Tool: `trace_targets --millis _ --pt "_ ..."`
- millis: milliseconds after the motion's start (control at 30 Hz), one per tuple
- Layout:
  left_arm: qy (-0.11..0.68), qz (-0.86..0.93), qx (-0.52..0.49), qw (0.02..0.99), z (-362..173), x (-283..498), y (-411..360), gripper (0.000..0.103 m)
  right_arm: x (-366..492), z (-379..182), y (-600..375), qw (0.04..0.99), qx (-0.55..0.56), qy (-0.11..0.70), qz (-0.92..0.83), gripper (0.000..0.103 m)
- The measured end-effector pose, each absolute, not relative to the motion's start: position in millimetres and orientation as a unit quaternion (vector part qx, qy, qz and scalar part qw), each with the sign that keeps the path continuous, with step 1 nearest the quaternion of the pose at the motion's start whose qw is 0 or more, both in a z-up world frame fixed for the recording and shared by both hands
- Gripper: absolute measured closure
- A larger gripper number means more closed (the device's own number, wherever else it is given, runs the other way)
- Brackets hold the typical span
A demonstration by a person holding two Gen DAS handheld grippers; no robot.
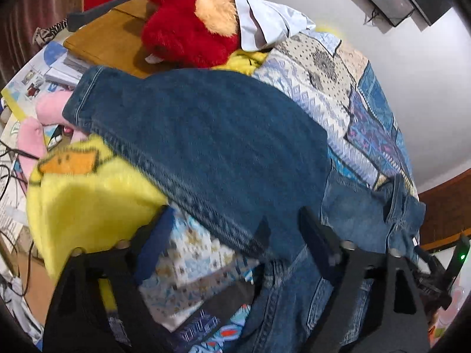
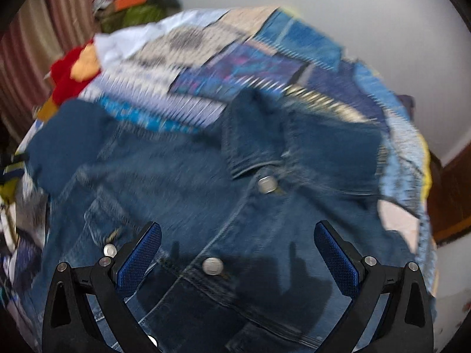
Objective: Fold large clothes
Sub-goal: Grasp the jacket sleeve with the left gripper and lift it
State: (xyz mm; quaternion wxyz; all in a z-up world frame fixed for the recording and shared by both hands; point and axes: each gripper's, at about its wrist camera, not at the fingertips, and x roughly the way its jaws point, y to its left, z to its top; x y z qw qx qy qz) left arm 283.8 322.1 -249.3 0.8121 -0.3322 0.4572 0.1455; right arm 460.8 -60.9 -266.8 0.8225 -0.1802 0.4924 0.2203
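Note:
A blue denim jacket lies on a patchwork bedspread, collar and metal buttons up. In the left wrist view a sleeve or folded panel of the jacket stretches across the bed. My left gripper is open, its fingers either side of the jacket's seamed edge, not clamped on it. My right gripper is open just above the jacket's button front, holding nothing. The right view is motion-blurred.
A yellow plush toy sits at the left beside the left gripper. A red plush toy, a pink plush, a white cloth and a wooden board crowd the far side. The bedspread runs right toward a white wall.

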Motion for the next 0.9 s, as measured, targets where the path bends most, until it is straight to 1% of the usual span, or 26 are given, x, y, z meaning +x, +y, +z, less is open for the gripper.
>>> trace_targets --millis 67,100,167,267,333,367,400,500,633,767,900 --pt "0.461 0.155 -0.326 0.811 -253 294 329 0.045 460 -275 -53 0.813 -0.190 0.496 0.239 0.000" --pt "0.463 0.164 -0.326 0.808 -255 300 333 0.048 459 -276 -50 0.809 -0.194 0.498 0.246 0.000" --pt "0.466 0.186 -0.312 0.807 -255 307 338 0.070 458 -281 -44 0.801 -0.198 0.503 0.258 0.000" --pt "0.464 0.209 -0.271 0.817 -248 319 333 0.078 457 -291 -38 0.788 -0.205 0.518 0.263 0.000" --pt "0.460 0.218 -0.214 0.833 -233 328 317 0.082 458 -297 -35 0.782 -0.216 0.526 0.255 0.000" --pt "0.452 0.221 -0.190 0.843 -225 331 309 0.091 458 -300 -35 0.780 -0.218 0.530 0.252 0.000" --pt "0.439 0.221 -0.156 0.857 -212 334 295 0.092 459 -300 -35 0.777 -0.216 0.535 0.251 0.000" --pt "0.397 0.206 -0.092 0.890 -179 341 259 0.092 460 -294 -40 0.782 -0.207 0.534 0.247 0.000" --pt "0.370 0.162 -0.043 0.914 -155 347 213 0.092 455 -263 -51 0.803 -0.185 0.512 0.241 0.000" --pt "0.387 0.111 -0.040 0.914 -165 358 182 0.092 446 -231 -67 0.826 -0.184 0.481 0.229 0.000" --pt "0.446 0.078 -0.032 0.891 -207 368 153 0.092 433 -210 -86 0.840 -0.192 0.461 0.212 0.000"
